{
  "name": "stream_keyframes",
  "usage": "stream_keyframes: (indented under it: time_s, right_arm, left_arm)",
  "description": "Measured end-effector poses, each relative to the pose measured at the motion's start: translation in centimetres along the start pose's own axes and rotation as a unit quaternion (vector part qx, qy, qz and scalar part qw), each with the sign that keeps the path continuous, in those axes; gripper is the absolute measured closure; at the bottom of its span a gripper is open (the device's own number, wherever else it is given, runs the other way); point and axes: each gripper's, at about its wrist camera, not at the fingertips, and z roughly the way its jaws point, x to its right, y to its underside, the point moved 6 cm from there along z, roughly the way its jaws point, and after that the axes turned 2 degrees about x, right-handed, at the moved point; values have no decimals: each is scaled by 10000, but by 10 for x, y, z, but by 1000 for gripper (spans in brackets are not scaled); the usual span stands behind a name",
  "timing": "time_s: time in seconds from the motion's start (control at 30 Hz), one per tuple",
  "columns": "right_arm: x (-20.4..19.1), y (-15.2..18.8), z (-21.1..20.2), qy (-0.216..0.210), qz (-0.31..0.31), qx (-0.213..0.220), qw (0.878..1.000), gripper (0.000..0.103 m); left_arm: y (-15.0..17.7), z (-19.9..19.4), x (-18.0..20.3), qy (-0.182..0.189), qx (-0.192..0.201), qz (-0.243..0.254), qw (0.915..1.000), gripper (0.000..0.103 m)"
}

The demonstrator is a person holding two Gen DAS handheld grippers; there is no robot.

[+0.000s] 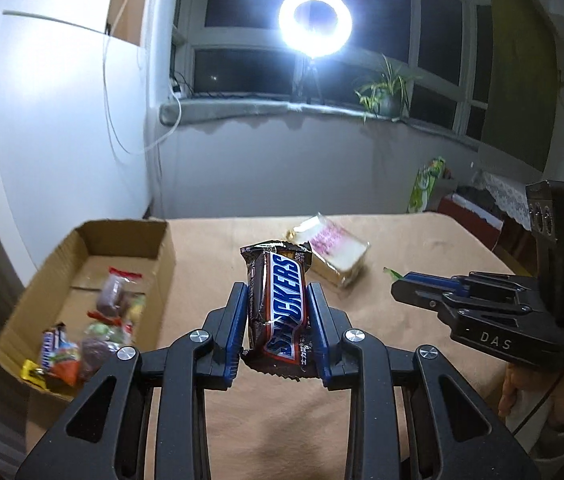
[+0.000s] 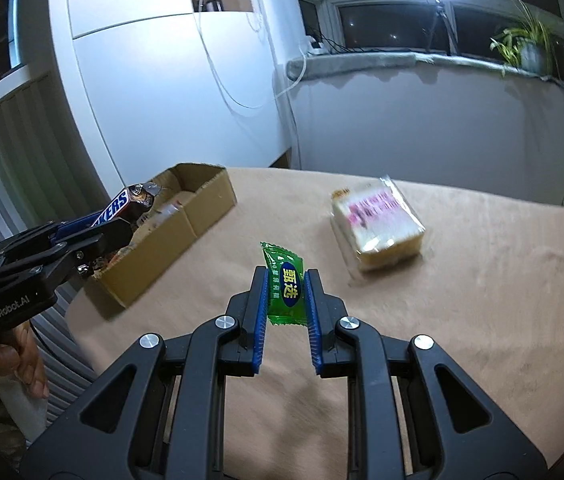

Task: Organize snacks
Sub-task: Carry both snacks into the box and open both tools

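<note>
Brown-wrapped Snickers bar (image 1: 278,312) sits clamped in your left gripper (image 1: 278,320), long axis along the fingers; the cardboard box (image 1: 162,264) of mixed sweets lies to its left. Your right gripper (image 2: 286,300) pinches a green candy packet (image 2: 283,288) above the table (image 2: 461,320), box (image 2: 170,252) farther left.

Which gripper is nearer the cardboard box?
Left. The left gripper, shut on the Snickers bar, is right by the cardboard box; the right gripper, holding a green candy, is farther off.

Left tool (image 1: 278,312) and right tool (image 2: 286,294) both clamped (each gripping a wrapper), raised above the table
</note>
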Motion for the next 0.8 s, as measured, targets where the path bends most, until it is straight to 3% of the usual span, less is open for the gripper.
stream_keyframes:
  time_s: [0.33,0.8]
  right_arm:
    - [-68,-22,40,-350,-510,-91,9980,85]
    - [-159,-41,100,-1009,-1022,-217,9894,85]
  left_arm:
    - [5,-15,-51,-244,184,-323,9990,75]
    - [21,-29,-140,-883,208,-885,9919,75]
